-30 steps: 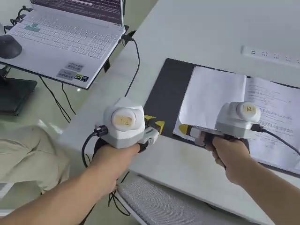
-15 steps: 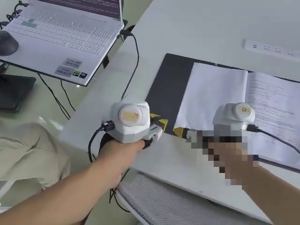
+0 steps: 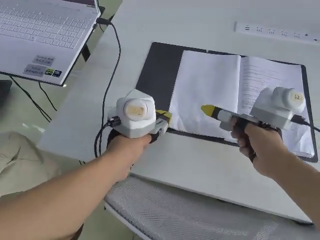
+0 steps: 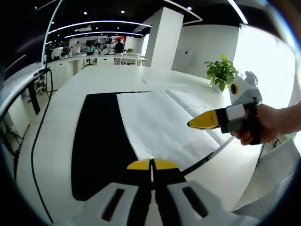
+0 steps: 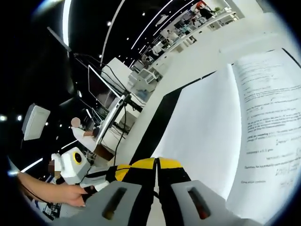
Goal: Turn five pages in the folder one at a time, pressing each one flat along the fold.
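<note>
Your left gripper: yellow-tipped jaws closed together, holding nothing, at the near left corner of the open folder, over its black cover. Whether they touch the cover cannot be told.

Your right gripper: jaws likewise pressed together and empty, held over the near edge of the blank left page.

The right page carries printed lines too small to read; its near part is hidden behind your right hand.

Far left on the white table: a laptop, cut off by the frame, stickers illegible.
</note>
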A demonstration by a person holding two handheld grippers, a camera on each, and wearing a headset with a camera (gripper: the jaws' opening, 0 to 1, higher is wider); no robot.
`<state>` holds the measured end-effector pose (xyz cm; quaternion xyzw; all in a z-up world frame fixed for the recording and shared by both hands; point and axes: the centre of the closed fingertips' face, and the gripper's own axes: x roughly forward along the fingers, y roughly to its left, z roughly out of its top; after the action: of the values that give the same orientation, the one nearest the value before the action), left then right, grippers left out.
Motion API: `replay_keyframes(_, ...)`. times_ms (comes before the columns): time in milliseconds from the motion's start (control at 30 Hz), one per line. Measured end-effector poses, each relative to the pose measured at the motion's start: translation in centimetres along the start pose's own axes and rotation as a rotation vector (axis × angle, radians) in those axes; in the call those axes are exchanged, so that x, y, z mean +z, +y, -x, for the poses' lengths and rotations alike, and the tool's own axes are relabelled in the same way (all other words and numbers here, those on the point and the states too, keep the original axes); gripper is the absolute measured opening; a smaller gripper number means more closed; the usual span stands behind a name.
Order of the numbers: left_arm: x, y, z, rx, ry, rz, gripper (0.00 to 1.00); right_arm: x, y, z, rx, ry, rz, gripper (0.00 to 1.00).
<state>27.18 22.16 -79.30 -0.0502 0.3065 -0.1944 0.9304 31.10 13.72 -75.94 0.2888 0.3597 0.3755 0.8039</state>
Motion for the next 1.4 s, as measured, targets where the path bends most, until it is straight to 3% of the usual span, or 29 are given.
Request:
replay_keyframes(67, -0.3, -0.3, -0.3, 0.003, 0.014, -0.001, 0.0, 0.8, -0.8, 0.4, 0.0, -0.01, -0.011, 0.0)
replay_keyframes(167, -0.9, -0.4, -0.4, 0.02, 0.031, 0.032, 0.0, 2.2, -2.7, 0.8, -0.016, -0.027, -0.086, 0.0)
replay_keyframes(300, -1.6, -0.4, -0.5, 0.039, 0.046, 0.049, 0.0, 3.2, -4.5, 0.6, -0.019, -0.013, -0.167, 0.0)
replay_keyframes(333, -1.4, -0.4, -0.4, 0.043, 0.024, 0.064, 0.0, 3.5, -5.2, 0.4, -0.016, -0.015, -0.174, 0.0)
replay_keyframes(433, -1.4, -0.5, -0.2, 0.049, 0.025, 0.068, 0.0, 4.0, -6.5, -0.2, -0.021, -0.006, -0.259, 0.0)
replay_keyframes(600, -1.5, -0.1, -0.6, 0.057, 0.015, 0.08, 0.0, 4.2, -8.3, -1.2, -0.058, 0.02, -0.294, 0.0)
replay_keyframes(667, -1.6, 0.1, -0.8, 0.063, 0.014, 0.089, 0.0, 4.6, -8.9, -1.6, -0.051, 0.022, -0.335, 0.0)
replay_keyframes(700, -1.6, 0.2, -1.0, 0.065, 0.015, 0.088, 0.0, 4.9, -8.9, -1.7, -0.043, 0.008, -0.376, 0.0)
replay_keyframes(900, -1.8, 0.6, -1.5, 0.068, 0.011, 0.089, 0.0, 6.1, -9.5, -2.7, -0.032, 0.018, -0.431, 0.0)
replay_keyframes(1100, -2.0, 0.8, -1.9, 0.071, 0.011, 0.087, 0.0, 8.6, -10.3, -3.7, -0.021, -0.057, -0.506, 0.0)
replay_keyframes(1400, -2.1, 0.8, -2.1, 0.075, 0.01, 0.08, 0.0, 11.1, -12.0, -5.4, -0.046, -0.067, -0.497, 0.0)
